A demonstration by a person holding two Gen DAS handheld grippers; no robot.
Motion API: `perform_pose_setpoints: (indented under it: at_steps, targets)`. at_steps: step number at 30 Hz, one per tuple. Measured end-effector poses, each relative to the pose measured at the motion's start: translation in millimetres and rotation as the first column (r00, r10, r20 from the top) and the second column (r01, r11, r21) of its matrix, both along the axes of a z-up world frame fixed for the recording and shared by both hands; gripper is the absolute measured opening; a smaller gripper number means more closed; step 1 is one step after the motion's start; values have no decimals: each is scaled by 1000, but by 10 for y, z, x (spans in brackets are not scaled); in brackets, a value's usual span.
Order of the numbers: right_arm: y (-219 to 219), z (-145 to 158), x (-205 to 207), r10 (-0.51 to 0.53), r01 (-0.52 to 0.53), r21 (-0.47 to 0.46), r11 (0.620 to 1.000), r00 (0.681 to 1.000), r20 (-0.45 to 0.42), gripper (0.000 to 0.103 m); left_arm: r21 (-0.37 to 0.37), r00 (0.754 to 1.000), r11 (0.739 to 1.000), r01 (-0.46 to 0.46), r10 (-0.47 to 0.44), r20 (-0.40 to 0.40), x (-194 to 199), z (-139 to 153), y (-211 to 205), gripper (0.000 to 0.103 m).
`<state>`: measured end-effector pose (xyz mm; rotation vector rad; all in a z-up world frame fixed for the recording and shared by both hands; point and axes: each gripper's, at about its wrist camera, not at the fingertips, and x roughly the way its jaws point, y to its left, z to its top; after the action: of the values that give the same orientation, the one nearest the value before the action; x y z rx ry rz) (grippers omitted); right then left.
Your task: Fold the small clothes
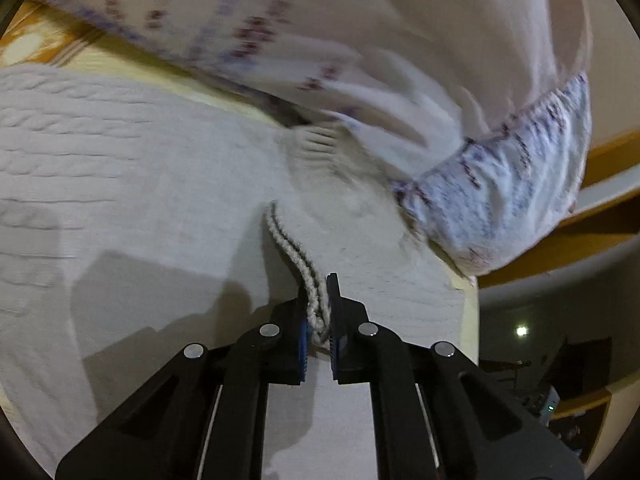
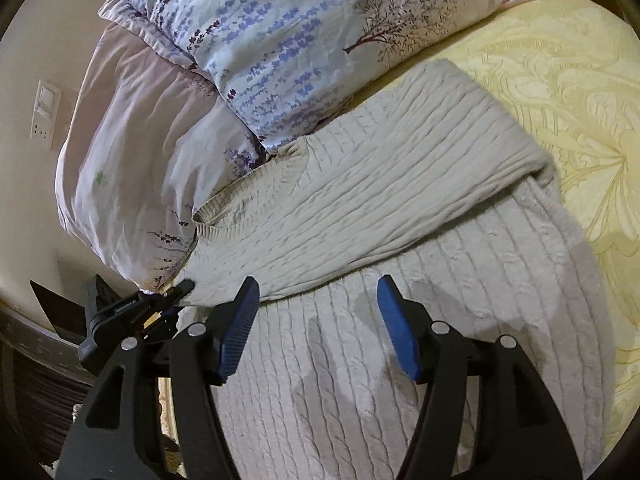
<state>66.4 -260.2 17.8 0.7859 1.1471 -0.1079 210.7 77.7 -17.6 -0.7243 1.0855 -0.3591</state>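
A cream cable-knit sweater (image 2: 360, 208) lies on the bed, one part folded over the rest. In the left wrist view my left gripper (image 1: 319, 300) is shut on a ribbed edge of the sweater (image 1: 292, 248), low over the knit (image 1: 140, 168). That gripper also shows in the right wrist view (image 2: 176, 292) at the sweater's left corner beside the pillows. My right gripper (image 2: 318, 300) is open and empty, just above the sweater's lower layer (image 2: 400, 360), with its blue pads (image 2: 240, 328) spread wide.
Two floral pillows (image 2: 280, 48) lie against the sweater's far left side; they also show in the left wrist view (image 1: 500, 184). A yellow patterned bedspread (image 2: 560, 80) spreads to the right. A wall with a switch plate (image 2: 46, 108) is at the left. The bed edge (image 1: 470, 320) drops to a dark room.
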Motion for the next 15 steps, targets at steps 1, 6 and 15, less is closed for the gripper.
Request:
perform_pose_setpoints:
  at_steps: [1,6,15]
  targets:
    - [10,-1,19,4,-4,-8,1000,1000,-1,62,14,1000,1000,-15,15,-14,-11,-43,46,7]
    - [136,-56,227,47,-49,-82,995,999,-24,72,54,1000,998,-15,16,-26,-49,-148,55,8]
    - [574,-308,675,204,-233,-245,941,969,-139,84,-49,995,994,-100,100,4,-455,-31,658,36]
